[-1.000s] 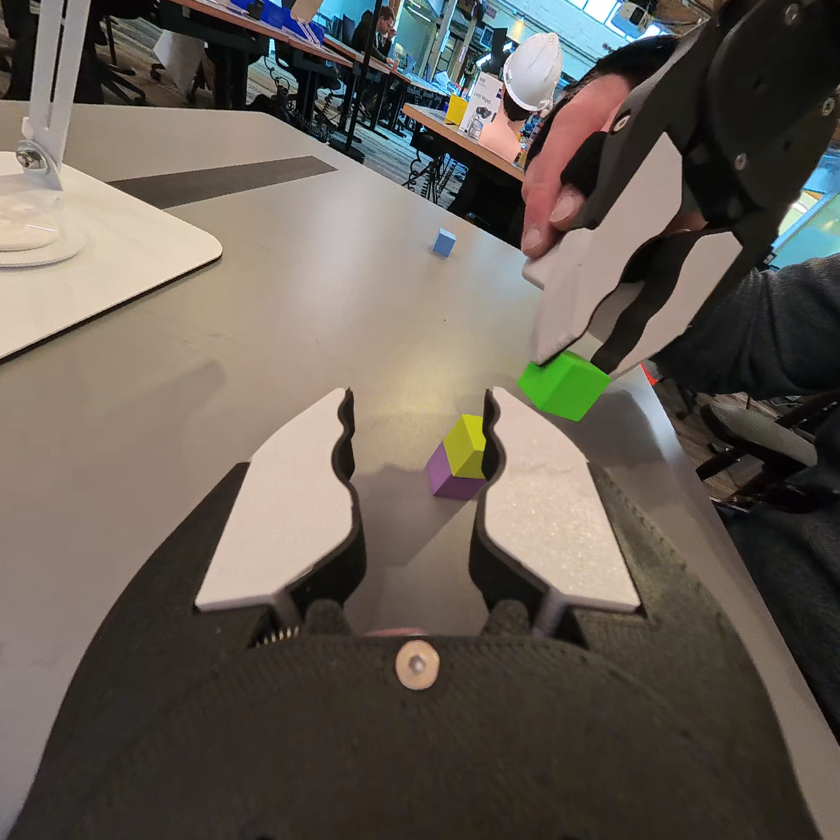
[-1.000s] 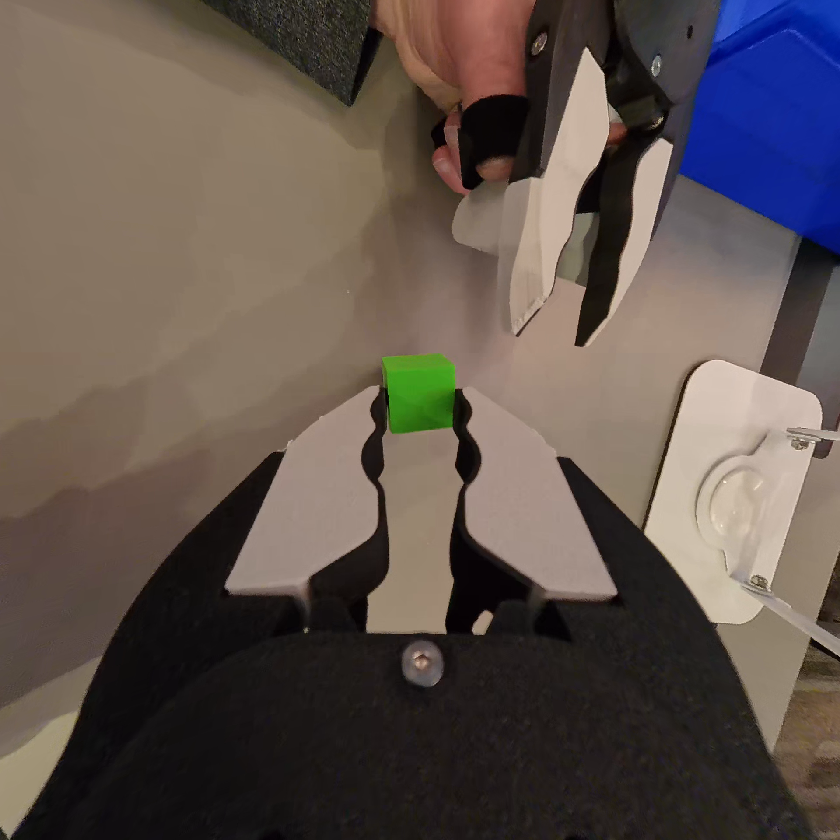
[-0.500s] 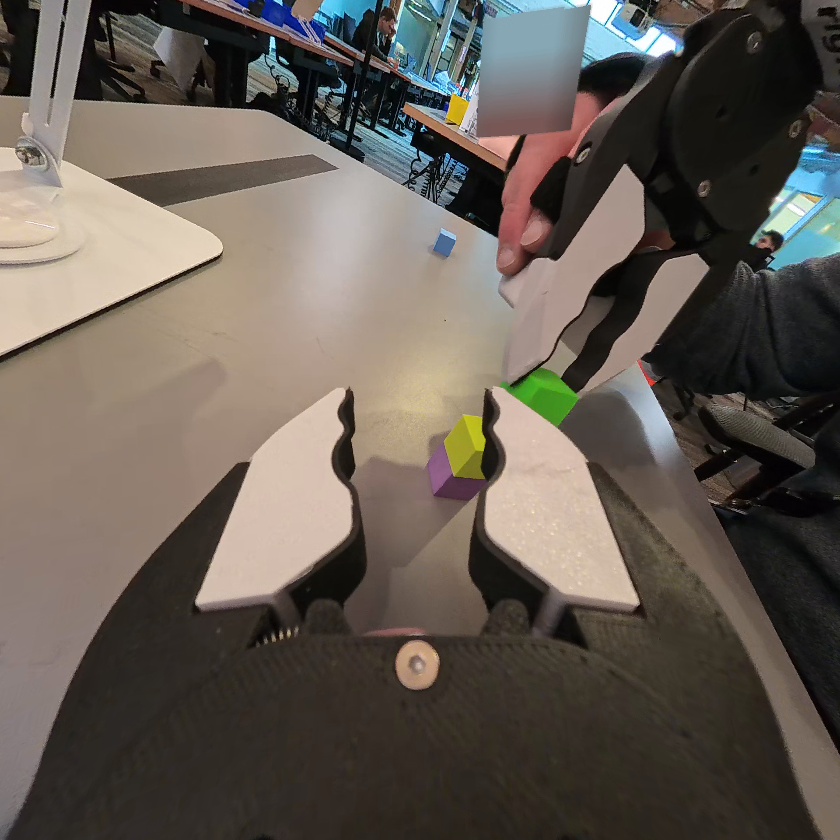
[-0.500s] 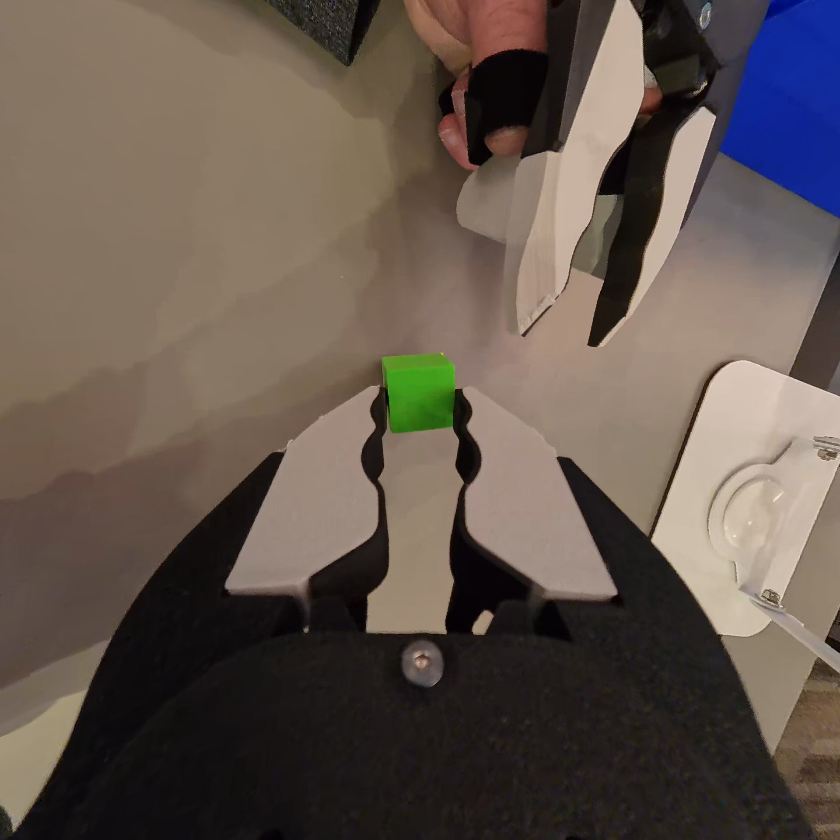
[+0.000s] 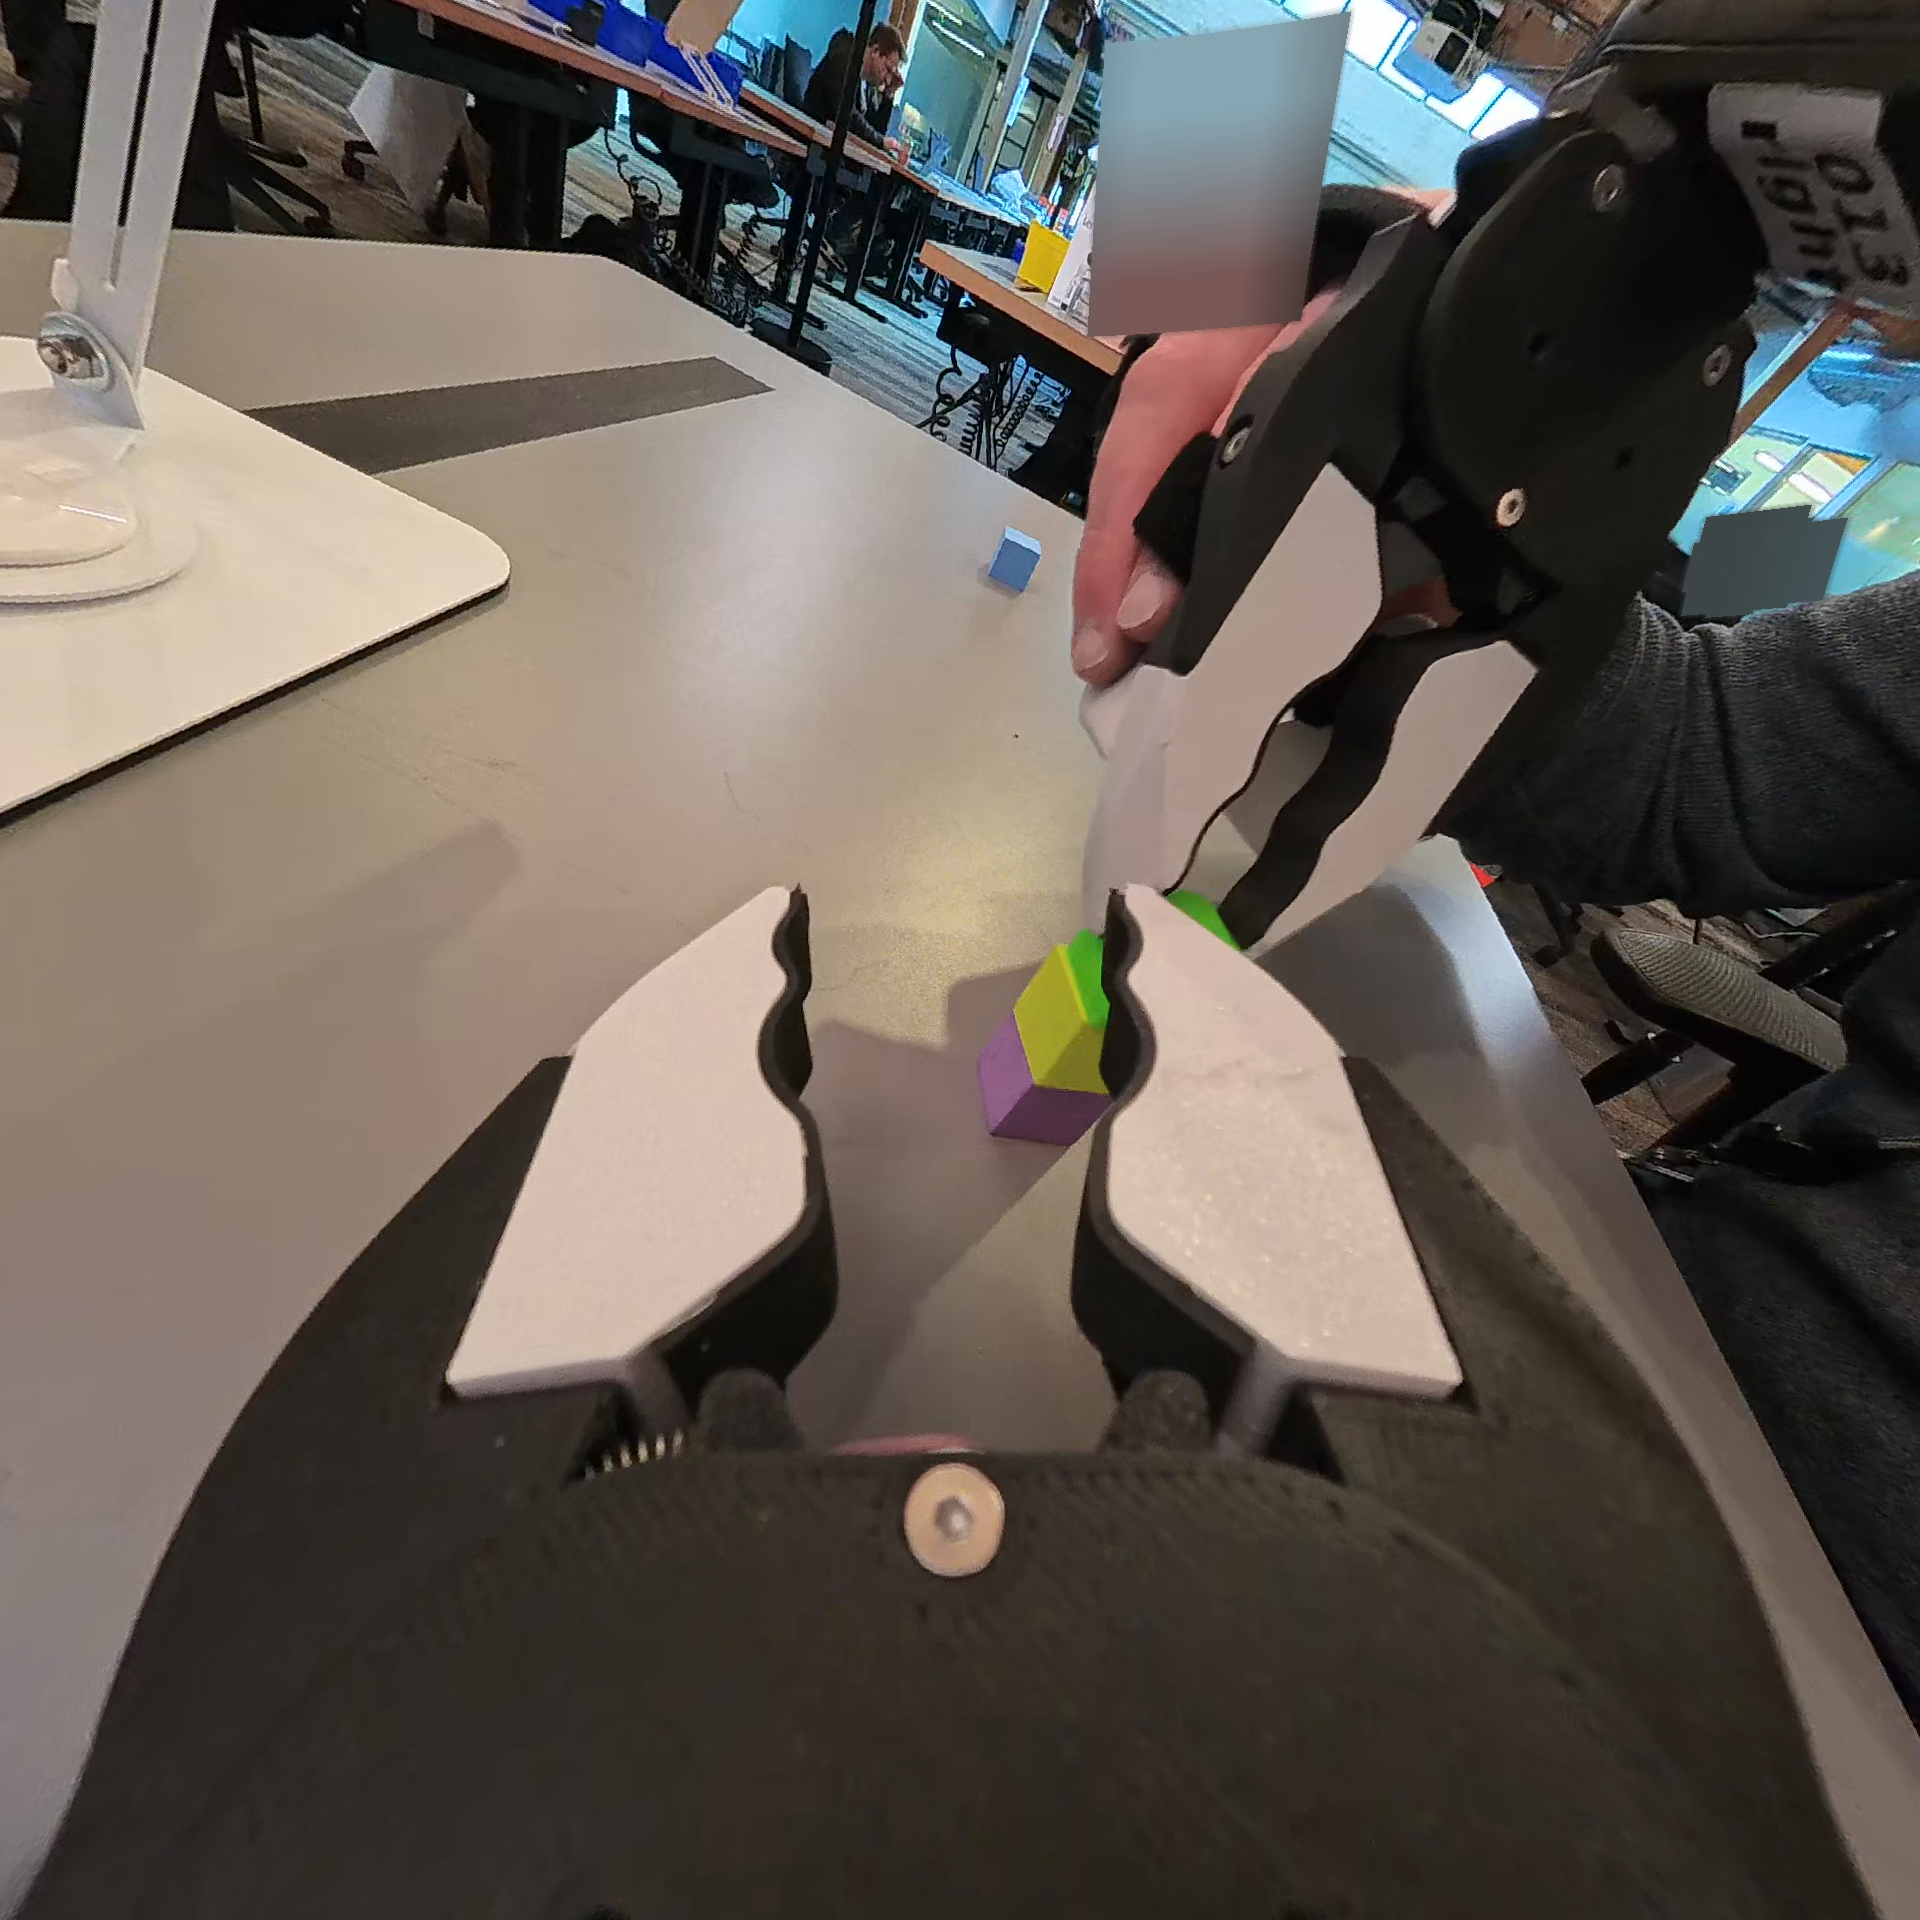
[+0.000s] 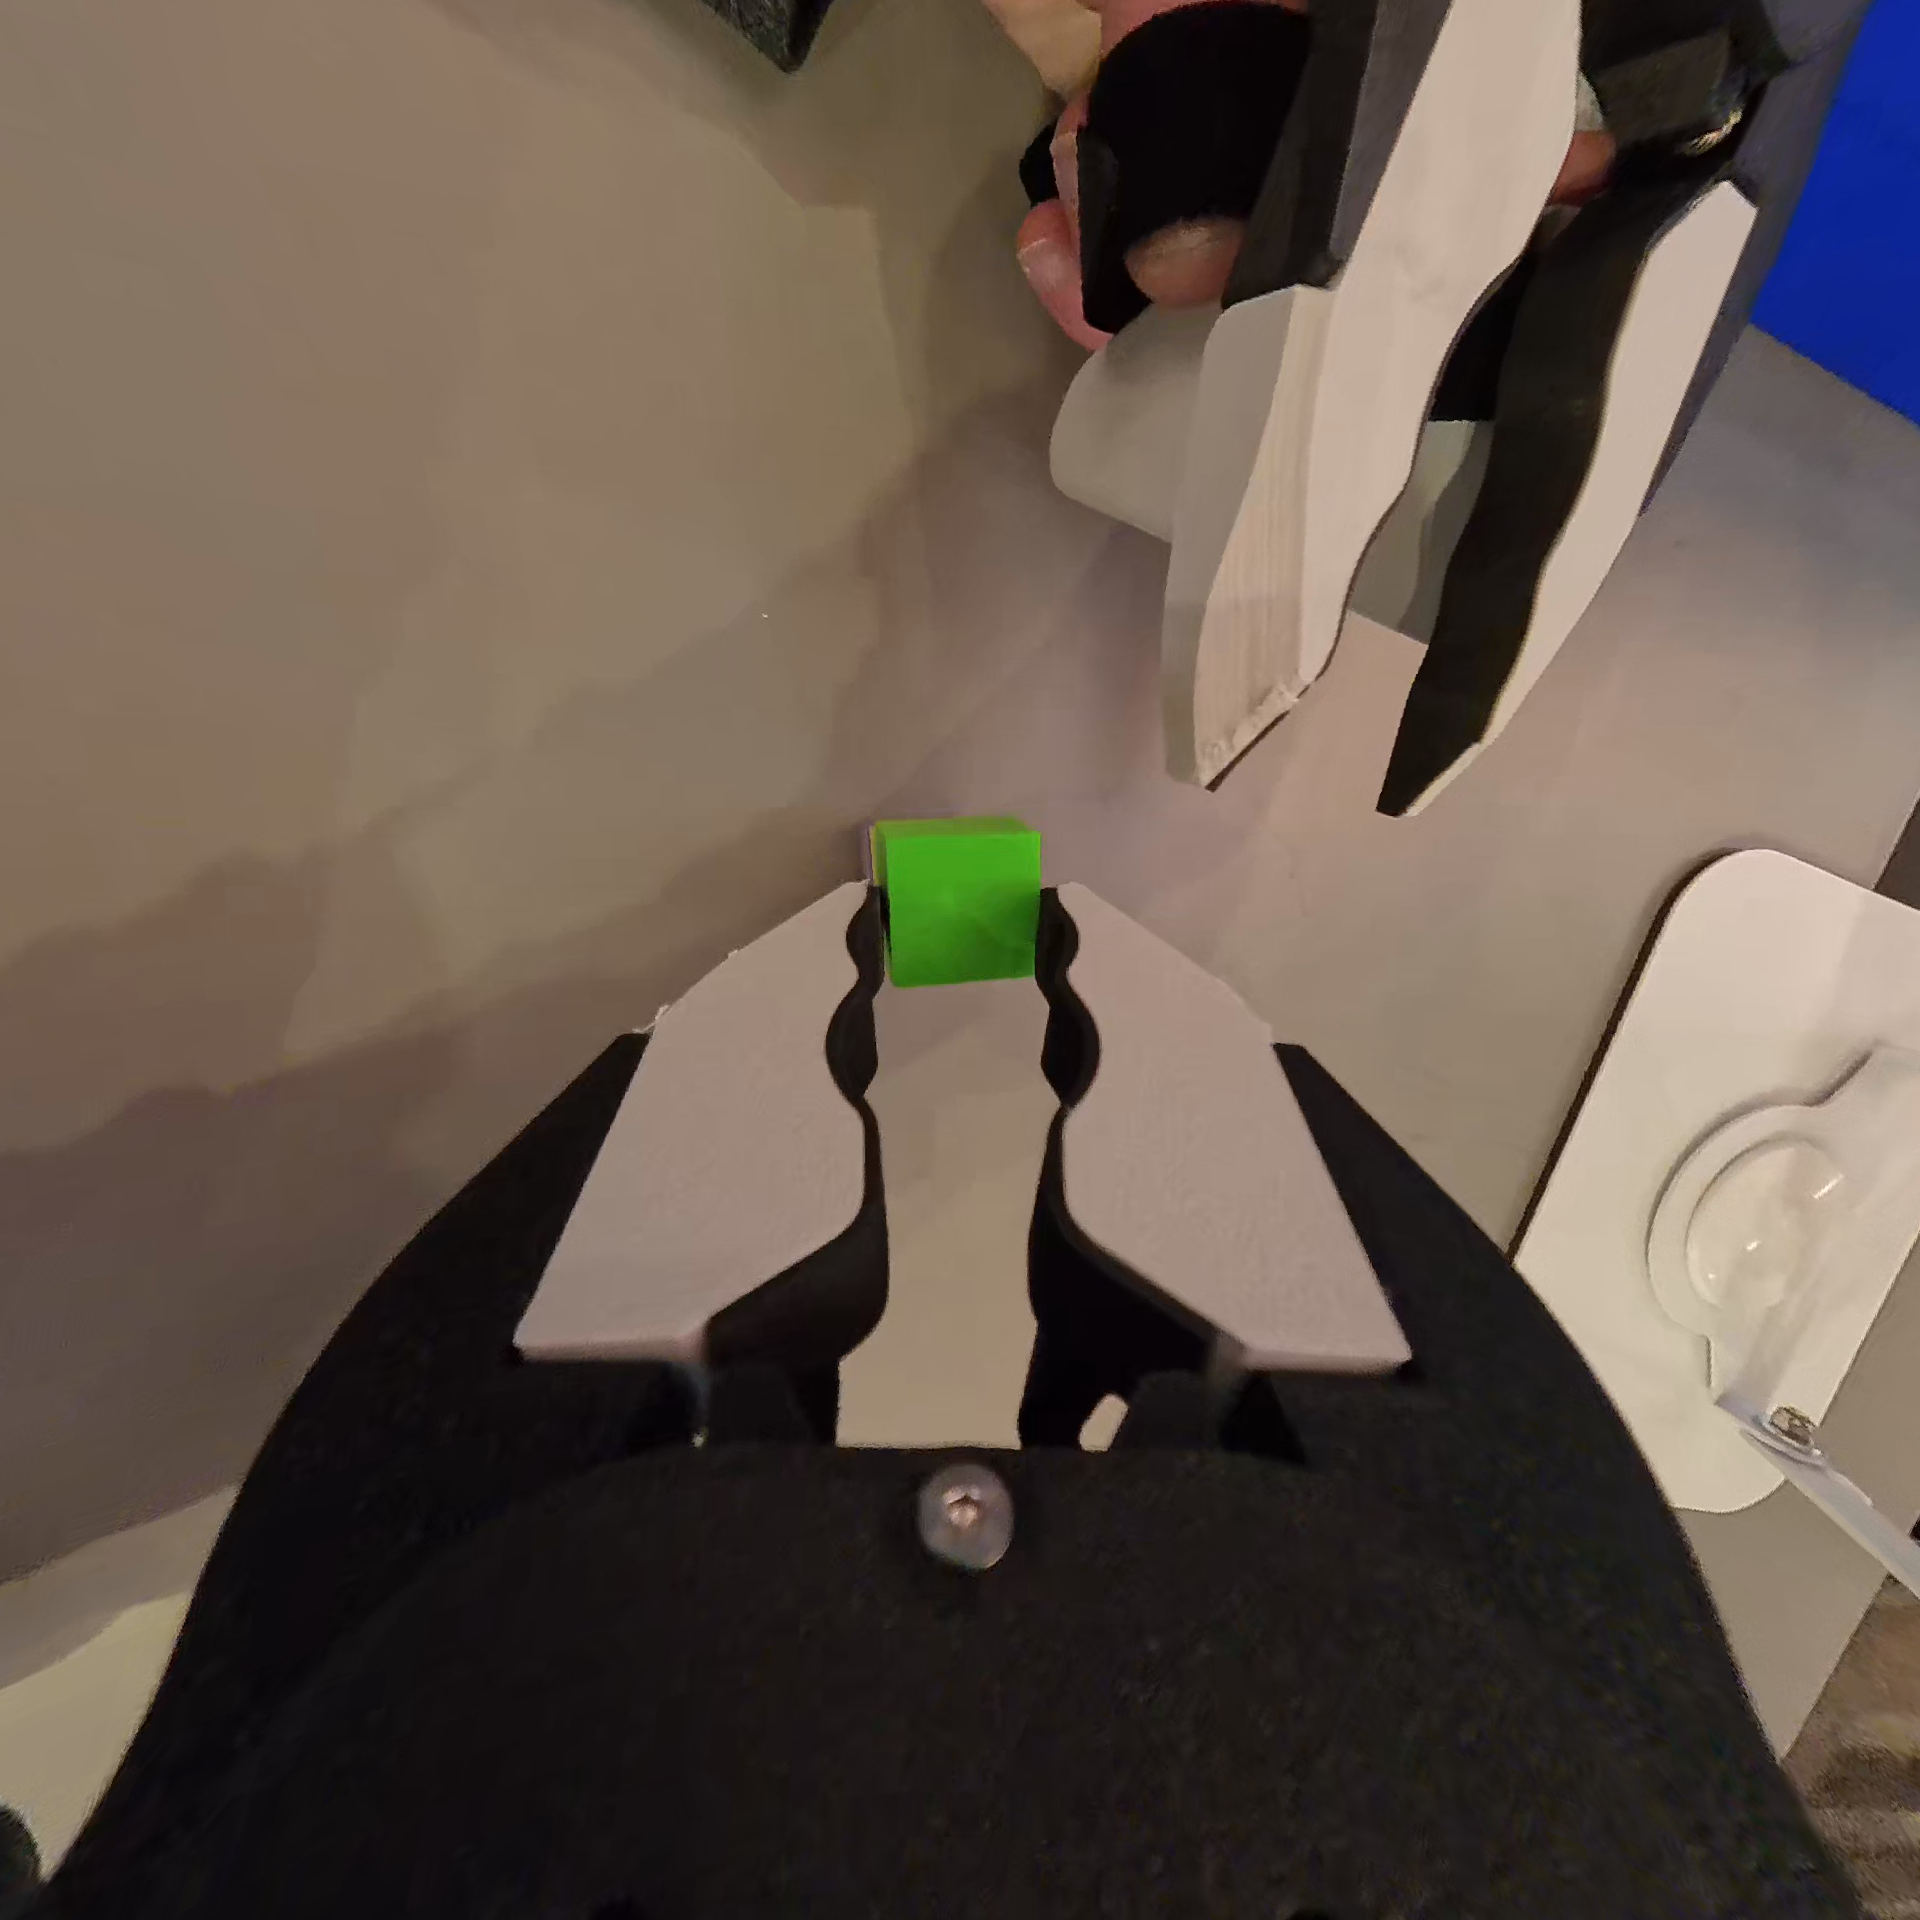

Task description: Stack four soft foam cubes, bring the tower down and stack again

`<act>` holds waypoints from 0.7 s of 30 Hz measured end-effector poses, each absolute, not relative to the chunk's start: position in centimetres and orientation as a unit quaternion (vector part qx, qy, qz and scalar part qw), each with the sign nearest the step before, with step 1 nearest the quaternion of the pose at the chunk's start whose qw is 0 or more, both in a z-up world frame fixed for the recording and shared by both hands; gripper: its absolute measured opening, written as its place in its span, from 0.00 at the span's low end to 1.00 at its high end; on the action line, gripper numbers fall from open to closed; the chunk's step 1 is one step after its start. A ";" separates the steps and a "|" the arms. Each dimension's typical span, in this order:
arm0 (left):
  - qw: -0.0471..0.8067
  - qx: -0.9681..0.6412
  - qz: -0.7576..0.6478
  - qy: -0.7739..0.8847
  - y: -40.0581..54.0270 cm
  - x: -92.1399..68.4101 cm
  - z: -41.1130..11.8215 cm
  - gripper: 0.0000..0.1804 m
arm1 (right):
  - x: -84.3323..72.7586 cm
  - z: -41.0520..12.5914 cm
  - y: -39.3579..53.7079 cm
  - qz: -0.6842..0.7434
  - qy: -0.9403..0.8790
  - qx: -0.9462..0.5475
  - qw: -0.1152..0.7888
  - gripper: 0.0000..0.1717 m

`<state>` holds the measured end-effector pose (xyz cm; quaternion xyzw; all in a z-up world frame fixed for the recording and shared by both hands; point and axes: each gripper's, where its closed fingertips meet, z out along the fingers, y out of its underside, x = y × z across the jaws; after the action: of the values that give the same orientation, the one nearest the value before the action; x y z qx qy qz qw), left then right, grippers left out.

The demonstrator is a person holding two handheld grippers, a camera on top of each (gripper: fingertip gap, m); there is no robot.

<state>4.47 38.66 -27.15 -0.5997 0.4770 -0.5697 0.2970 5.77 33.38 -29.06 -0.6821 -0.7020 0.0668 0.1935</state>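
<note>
1. Right wrist view: the right claw [image 6: 961, 914] is clamped on a green cube [image 6: 958, 902], which sits at the very tips with a black pad pressed against each side.
2. A thin sliver of another cube shows at the green cube's left edge, right behind it; the rest of what lies beneath is hidden.
3. In the left wrist view, the green cube [image 5: 1086, 961] is at the top of a small stack, over a yellow-green cube [image 5: 1055, 1023] that rests on a purple cube [image 5: 1023, 1101]. Whether it already bears on the yellow-green cube cannot be told.
4. The stack stands on the grey table [image 5: 623, 727], near its right edge.
5. The left claw [image 5: 956, 914] is held apart with nothing between its fingers; its right finger [image 5: 1226, 1101] covers part of the stack from this camera.
6. A blue cube [image 5: 1013, 558] lies alone farther back on the table, well apart from the stack.
7. A white stand base [image 5: 260, 582] occupies the table's left side.
8. From the right wrist camera, the left claw [image 6: 1309, 769] hangs just beyond the green cube, to the right, fingers spread.
</note>
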 end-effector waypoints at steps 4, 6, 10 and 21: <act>0.297 -0.600 -0.570 0.477 38.7 4.5 -27.2 0.30 | 5.8 -29.0 33.5 0.060 -0.704 -0.681 0.194 0.16; 0.297 -0.600 -0.570 0.477 38.6 4.5 -27.2 0.30 | 5.8 -28.9 33.6 0.054 -0.705 -0.680 0.195 0.16; 0.297 -0.599 -0.570 0.478 38.6 4.5 -27.2 0.29 | 5.8 -29.0 33.6 0.058 -0.706 -0.680 0.191 0.16; 0.296 -0.598 -0.570 0.479 38.6 4.5 -27.2 0.30 | 5.6 -29.2 33.4 0.067 -0.703 -0.683 0.186 0.23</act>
<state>4.48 38.60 -27.16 -0.5982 0.4789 -0.5700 0.2965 5.59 33.41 -29.20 -0.6833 -0.7029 0.0666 0.1859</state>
